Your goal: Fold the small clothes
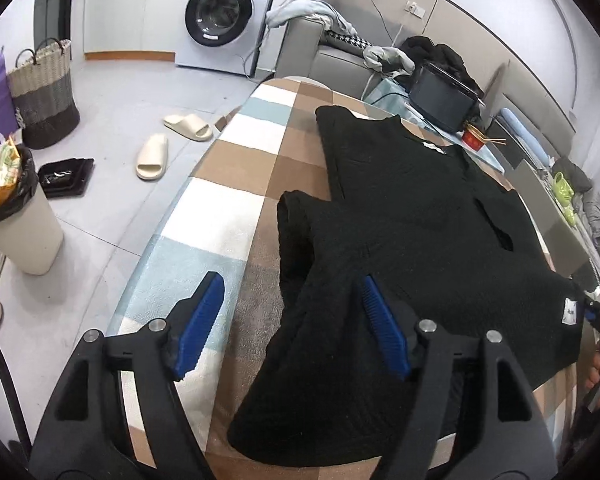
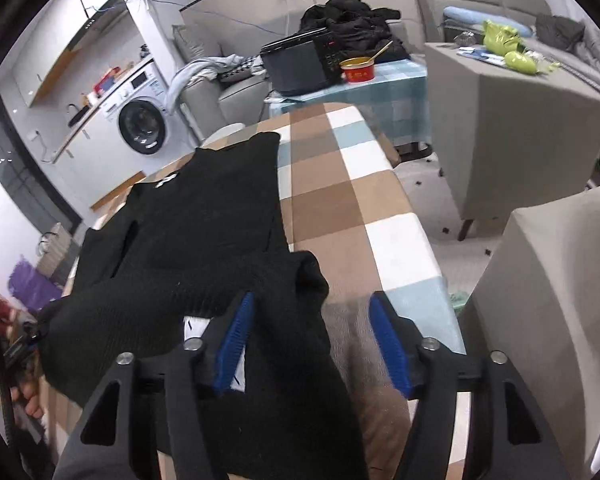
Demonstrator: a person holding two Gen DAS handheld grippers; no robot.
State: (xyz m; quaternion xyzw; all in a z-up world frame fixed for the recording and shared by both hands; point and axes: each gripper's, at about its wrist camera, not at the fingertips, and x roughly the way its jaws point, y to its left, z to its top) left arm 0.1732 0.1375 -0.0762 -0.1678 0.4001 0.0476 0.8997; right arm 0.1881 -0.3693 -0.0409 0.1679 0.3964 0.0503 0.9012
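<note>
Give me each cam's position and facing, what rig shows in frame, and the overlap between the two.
Left wrist: on the left gripper, angled down over the near left side of the black garment on the checkered surface; both blue-padded fingers show, spread apart; a bare foot at the right edge.
Right wrist: on the right gripper, angled down over the garment's near right side; both fingers show, spread apart.
Shared: garment, checkered surface, washing machine, red cup, black appliance.
</note>
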